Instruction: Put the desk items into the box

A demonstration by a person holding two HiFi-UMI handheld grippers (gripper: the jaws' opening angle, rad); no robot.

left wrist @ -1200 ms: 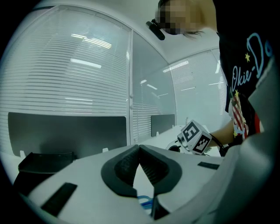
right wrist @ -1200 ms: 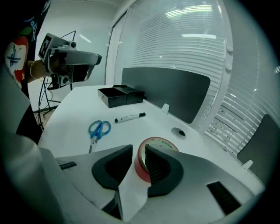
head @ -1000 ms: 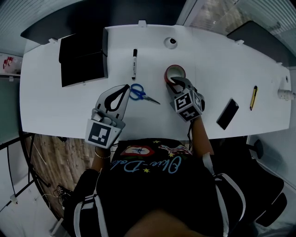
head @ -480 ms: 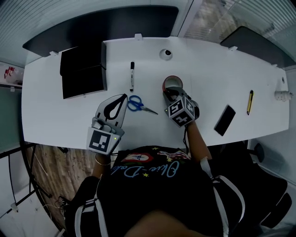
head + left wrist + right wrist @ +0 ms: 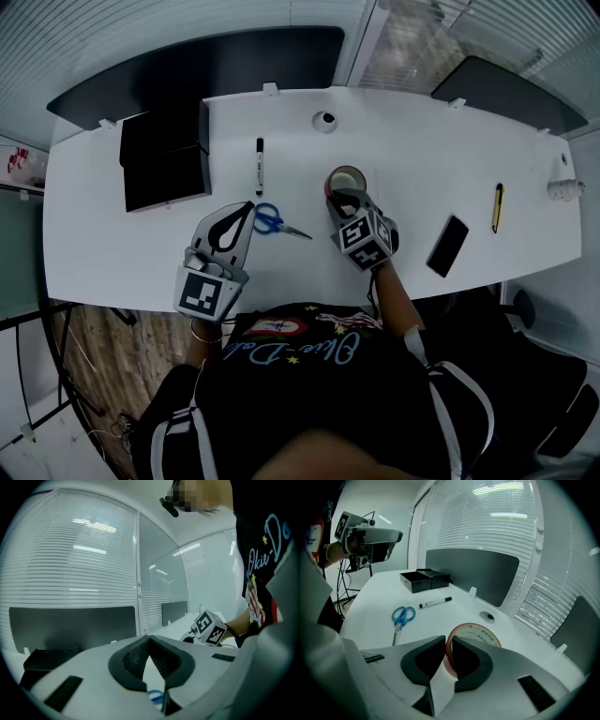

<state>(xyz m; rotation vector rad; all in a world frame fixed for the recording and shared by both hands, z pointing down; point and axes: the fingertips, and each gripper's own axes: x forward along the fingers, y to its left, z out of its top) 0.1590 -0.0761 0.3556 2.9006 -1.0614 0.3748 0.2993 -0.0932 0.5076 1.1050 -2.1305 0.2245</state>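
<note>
A red-rimmed tape roll (image 5: 345,176) lies flat on the white desk (image 5: 112,253). My right gripper (image 5: 342,193) has one jaw inside the ring and one outside. Its jaws have just been closing and now pinch the roll's near wall (image 5: 474,636). My left gripper (image 5: 247,207) rests shut and empty at the desk's near edge, its tips beside the blue-handled scissors (image 5: 275,221). A black marker (image 5: 259,153) lies beyond the scissors. The open black box (image 5: 164,155) sits at the far left. The right gripper's marker cube (image 5: 210,627) shows in the left gripper view.
A black phone (image 5: 447,246) and a yellow-and-black pen (image 5: 497,206) lie to the right. A round cable grommet (image 5: 323,120) sits near the desk's far edge. A dark partition panel (image 5: 206,61) runs behind the desk.
The right gripper's jaws have narrowed onto the tape roll's near wall. The left gripper has stayed put. The head camera has shifted, so everything sits a little higher in the picture.
</note>
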